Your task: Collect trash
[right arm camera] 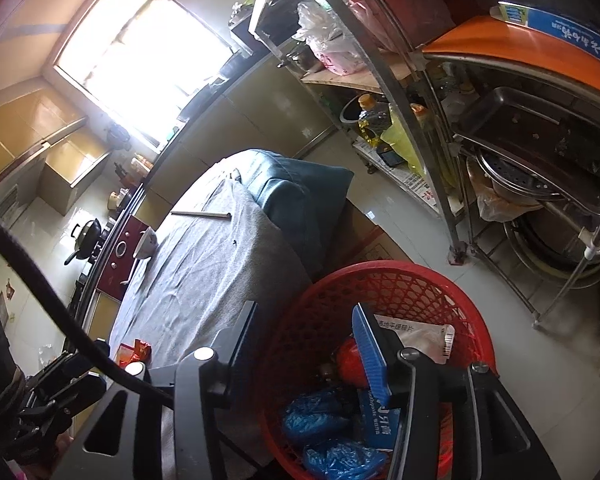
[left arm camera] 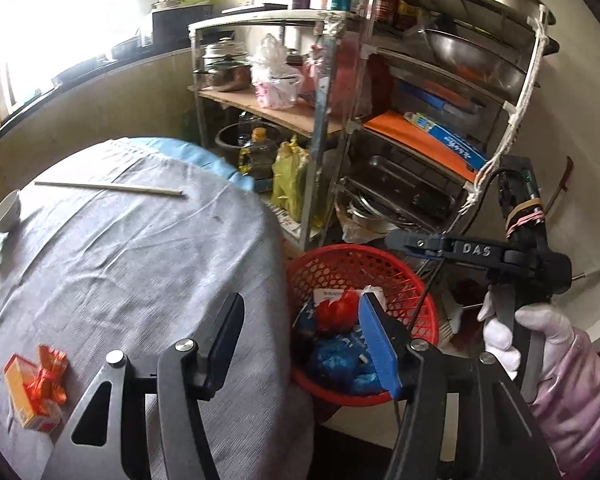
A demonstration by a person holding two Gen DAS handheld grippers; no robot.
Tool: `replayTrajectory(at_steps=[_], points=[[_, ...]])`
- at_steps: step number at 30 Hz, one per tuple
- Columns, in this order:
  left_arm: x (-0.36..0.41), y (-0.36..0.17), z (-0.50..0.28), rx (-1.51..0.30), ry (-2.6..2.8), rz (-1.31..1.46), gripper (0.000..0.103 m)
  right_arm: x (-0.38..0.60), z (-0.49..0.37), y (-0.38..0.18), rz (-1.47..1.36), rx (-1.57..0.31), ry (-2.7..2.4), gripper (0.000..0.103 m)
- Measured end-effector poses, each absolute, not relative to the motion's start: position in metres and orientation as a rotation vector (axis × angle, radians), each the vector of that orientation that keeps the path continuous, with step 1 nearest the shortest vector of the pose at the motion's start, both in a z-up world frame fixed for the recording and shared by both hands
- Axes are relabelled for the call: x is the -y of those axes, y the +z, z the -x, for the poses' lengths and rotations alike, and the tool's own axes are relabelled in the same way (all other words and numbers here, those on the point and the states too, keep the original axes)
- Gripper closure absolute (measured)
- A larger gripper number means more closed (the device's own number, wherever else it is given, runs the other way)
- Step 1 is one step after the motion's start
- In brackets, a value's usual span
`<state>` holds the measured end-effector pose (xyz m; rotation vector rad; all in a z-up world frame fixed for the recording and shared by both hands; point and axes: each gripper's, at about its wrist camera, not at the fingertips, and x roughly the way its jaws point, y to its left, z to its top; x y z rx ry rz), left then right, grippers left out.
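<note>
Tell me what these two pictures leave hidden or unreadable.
- Bottom of the red plastic mesh basket: in both views the wrappers and blue crumpled bags cover it.
- Small orange cardboard box with red foil wrapper on the grey tablecloth: its print is too blurred to read; the right wrist view shows only a sliver.
- White ceramic bowl: cut off by the left wrist view's edge, inside unseen.
- Window: glare washes out the outside.

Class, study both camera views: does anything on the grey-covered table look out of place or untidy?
Yes. A crumpled orange wrapper lies against a small orange box near the table's front edge, loose litter not yet in the red basket beside it. A single chopstick lies stray at the far side, apart from the white bowl.
</note>
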<state>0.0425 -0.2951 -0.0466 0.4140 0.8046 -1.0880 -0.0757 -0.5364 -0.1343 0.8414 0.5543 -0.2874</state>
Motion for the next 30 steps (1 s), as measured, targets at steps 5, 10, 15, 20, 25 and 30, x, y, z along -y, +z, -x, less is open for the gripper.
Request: replayTrajectory(at_steps=[5,10,15,20,25,30], points=[[0.274,-0.048,-0.045,-0.827,-1.044,-0.399,0.04,0.529,0.069,-0.129,-0.825,-0.557,-0.266,0.051],[0.256,-0.047,-0.046,-0.816,-1.012,-0.381,0.039,0.519,0.061,-0.126,-0.812,-0.571,-0.243,0.051],[0.235,-0.047,-0.047,-0.793,-0.971,-0.38,0.039,0.505,0.051,-0.118,-0.777,-0.583,-0.218,0.051],[0.194,-0.052,-0.058,-0.786,-0.871,-0.354,0.039,0.494,0.041,-0.114,-0.76,-0.599,-0.201,0.051],[0.141,-0.052,-0.076,-0.751,-0.672,-0.311,0.039,0.483,0.026,-0.111,-0.739,-0.622,-0.173,0.051],[0.092,-0.058,-0.095,-0.76,-0.504,-0.258,0.038,0.465,0.006,-0.106,-0.705,-0.649,-0.132,0.051]])
